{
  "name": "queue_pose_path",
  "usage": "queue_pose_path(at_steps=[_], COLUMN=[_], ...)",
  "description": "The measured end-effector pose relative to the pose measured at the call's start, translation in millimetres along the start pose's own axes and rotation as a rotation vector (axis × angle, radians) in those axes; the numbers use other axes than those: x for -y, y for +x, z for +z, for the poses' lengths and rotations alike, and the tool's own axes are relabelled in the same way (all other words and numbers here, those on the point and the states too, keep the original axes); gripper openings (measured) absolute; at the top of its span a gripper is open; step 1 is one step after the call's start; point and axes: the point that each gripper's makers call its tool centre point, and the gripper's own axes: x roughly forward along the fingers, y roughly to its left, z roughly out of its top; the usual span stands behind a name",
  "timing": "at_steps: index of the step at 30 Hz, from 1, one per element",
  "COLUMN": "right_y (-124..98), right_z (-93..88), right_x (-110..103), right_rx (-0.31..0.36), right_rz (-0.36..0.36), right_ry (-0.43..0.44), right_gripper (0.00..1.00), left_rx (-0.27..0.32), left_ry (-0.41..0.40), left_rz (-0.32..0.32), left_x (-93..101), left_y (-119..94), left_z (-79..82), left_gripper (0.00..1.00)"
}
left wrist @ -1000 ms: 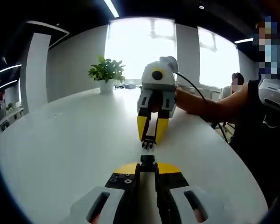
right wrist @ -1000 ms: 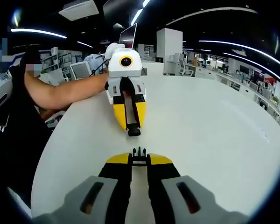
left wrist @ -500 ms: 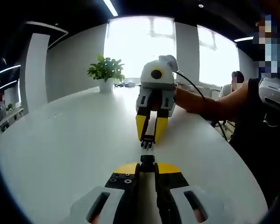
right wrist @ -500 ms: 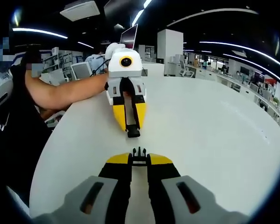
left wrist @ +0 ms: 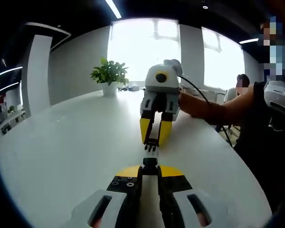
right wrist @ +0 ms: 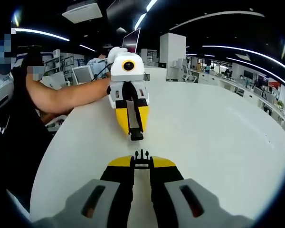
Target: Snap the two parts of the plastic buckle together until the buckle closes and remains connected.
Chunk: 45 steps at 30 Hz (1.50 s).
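In the left gripper view my left gripper is shut on the black socket half of the buckle, which pokes out past its yellow tips. Facing it, the right gripper holds the pronged half of the buckle, a small gap away. In the right gripper view my right gripper is shut on the pronged half of the buckle, prongs pointing forward. The left gripper opposite holds the socket half of the buckle just ahead of the prongs. The two halves are apart and roughly in line.
Both grippers hover over a large white table. A potted plant stands at its far side. A person's bare forearm reaches in behind the right gripper. Office desks and monitors lie beyond the table in the right gripper view.
The gap between the two buckle halves has barely changed. The opposite gripper has drifted slightly in each view; both stay shut on their halves.
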Motion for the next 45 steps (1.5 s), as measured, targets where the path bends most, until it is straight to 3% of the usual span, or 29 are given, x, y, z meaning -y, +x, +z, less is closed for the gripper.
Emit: queue_pose_path(at_steps=[20, 27, 37, 45], right_y=[3.7, 2.9, 4.5, 5.0], right_z=[-1.5, 4.1, -1.1, -0.5], right_x=[-3.2, -4.9, -5.8, -7.3], right_rx=[0.0, 0.027, 0.005, 0.006], right_rz=[0.012, 0.019, 0.028, 0.028], right_ry=[-0.032, -0.035, -0.03, -0.032], right_gripper=[0.11, 0.11, 0.11, 0.11], left_rx=[0.001, 0.0, -0.017, -0.015], left_ry=[0.002, 0.004, 0.026, 0.011], left_rz=[-0.017, -0.023, 0.002, -0.014], left_x=[9.3, 8.8, 5.2, 6.1], left_y=[3.3, 4.6, 6.3, 6.6], left_z=[-0.9, -0.8, -3.8, -4.7], left_gripper=[0.11, 0.11, 0.11, 0.1])
